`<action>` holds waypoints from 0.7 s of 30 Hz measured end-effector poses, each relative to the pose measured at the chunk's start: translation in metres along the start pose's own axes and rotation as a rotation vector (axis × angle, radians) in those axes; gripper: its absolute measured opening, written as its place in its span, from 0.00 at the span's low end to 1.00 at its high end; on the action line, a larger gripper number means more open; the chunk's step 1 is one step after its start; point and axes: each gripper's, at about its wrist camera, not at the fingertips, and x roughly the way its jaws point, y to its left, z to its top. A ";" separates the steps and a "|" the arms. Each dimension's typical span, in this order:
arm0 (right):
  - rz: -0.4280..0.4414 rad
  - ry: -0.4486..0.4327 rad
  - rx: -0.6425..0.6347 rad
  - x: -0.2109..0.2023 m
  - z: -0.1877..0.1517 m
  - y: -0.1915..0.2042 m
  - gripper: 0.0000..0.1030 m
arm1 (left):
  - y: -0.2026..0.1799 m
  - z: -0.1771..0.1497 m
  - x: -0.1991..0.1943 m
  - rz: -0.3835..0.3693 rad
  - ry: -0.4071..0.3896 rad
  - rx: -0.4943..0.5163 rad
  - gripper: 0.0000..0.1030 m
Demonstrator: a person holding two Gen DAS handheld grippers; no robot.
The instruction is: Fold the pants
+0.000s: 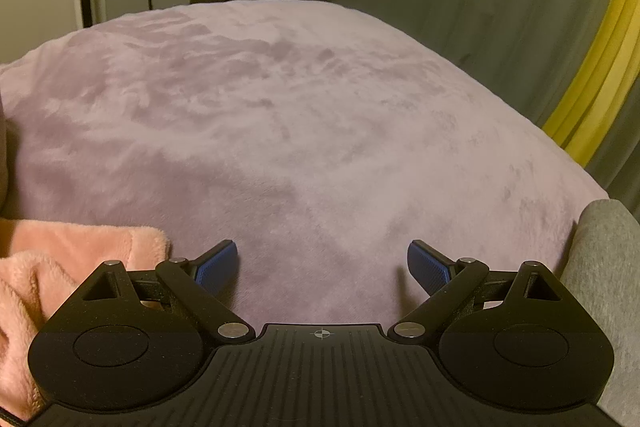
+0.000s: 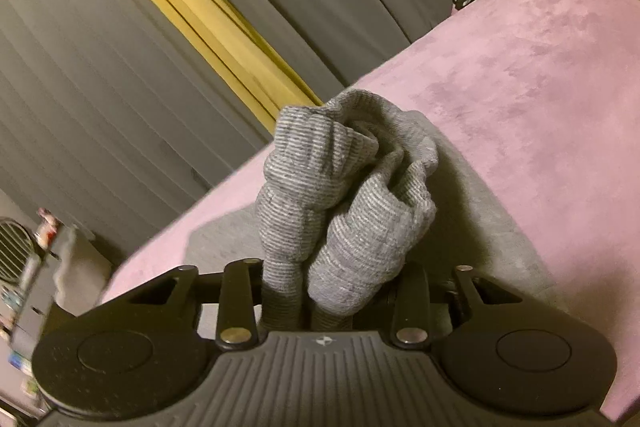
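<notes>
Ribbed grey knit pants (image 2: 340,203) bunch in the matt black plastic right claw (image 2: 326,291), above a plush, velvety mauve bed cover (image 2: 520,75).

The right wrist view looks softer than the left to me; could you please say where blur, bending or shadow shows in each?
Right wrist view: the shelf clutter at the left edge is smeared, while the bunched grey ribbed pants stay sharp. Left wrist view: sharp but dim and warm; the fisheye bulges the mauve plush bedspread into a dome, and a soft shadow lies ahead of the blue-padded fingers.
</notes>
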 end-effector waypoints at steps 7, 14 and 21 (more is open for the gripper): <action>-0.127 0.082 0.078 -0.014 -0.002 -0.039 0.76 | 0.000 0.000 0.001 -0.002 0.006 -0.001 0.93; -0.129 0.034 0.080 -0.035 0.012 -0.048 0.89 | -0.002 -0.001 0.001 -0.002 0.007 0.015 0.93; -0.152 0.099 -0.049 0.001 0.013 -0.039 0.95 | -0.005 -0.002 0.000 0.000 0.009 0.035 0.94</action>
